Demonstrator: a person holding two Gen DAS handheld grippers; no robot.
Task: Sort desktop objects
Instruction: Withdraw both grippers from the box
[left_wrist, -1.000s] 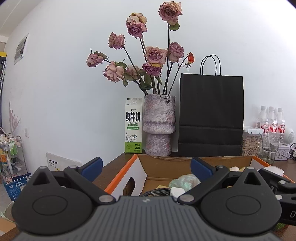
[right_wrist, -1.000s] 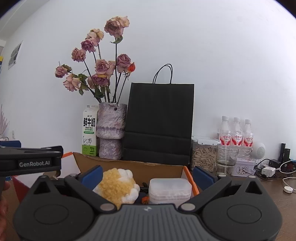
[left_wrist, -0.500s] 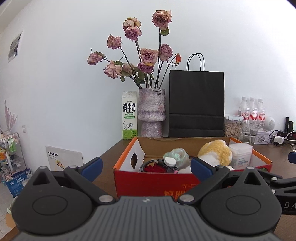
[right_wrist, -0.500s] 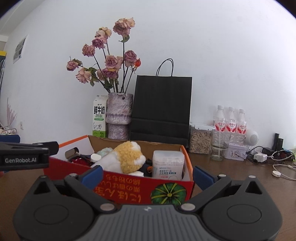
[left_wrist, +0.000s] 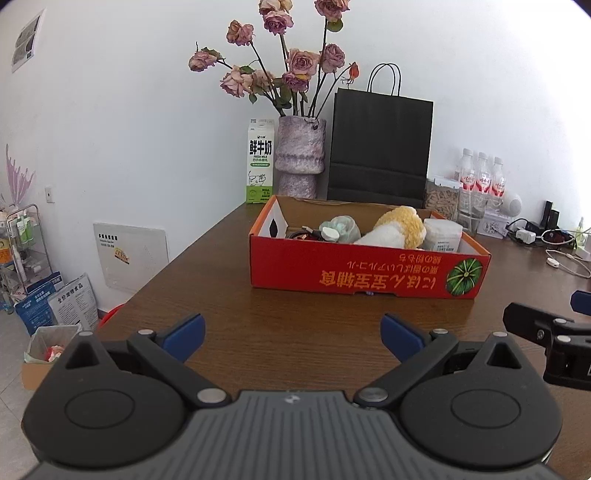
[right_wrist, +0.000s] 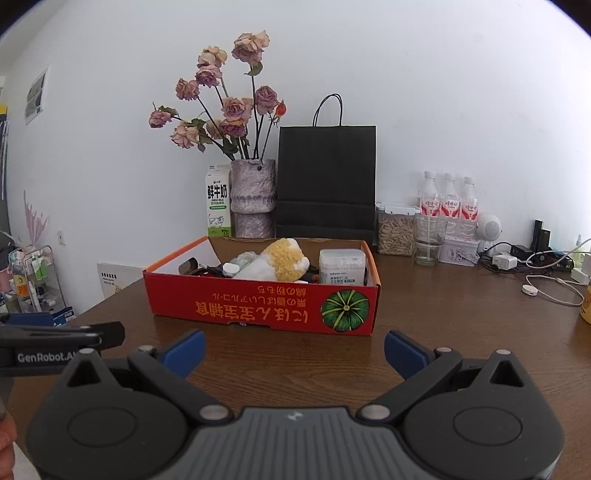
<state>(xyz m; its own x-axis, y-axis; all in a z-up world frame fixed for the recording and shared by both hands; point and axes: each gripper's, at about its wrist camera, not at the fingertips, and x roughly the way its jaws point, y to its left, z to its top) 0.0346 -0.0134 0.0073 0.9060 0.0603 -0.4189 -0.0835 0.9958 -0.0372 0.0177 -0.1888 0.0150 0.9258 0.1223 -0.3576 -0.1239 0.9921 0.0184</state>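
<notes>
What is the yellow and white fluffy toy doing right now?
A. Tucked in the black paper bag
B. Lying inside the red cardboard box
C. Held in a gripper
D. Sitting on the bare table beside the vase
B: the fluffy toy lies inside the red box, between a bundled greenish item and a white tub, while both grippers hang open and empty short of the box.

This looks like a lived-in home or small office corner: a brown wooden table (right_wrist: 443, 325) pushed against a plain white wall. Behind the red cardboard box (right_wrist: 258, 306) stand a vase of dried roses (right_wrist: 253, 199), a milk carton (right_wrist: 218, 205) and a black paper bag (right_wrist: 327, 177); to the box's right sit water bottles (right_wrist: 448, 201) and tangled charger cables (right_wrist: 535, 266).
</notes>
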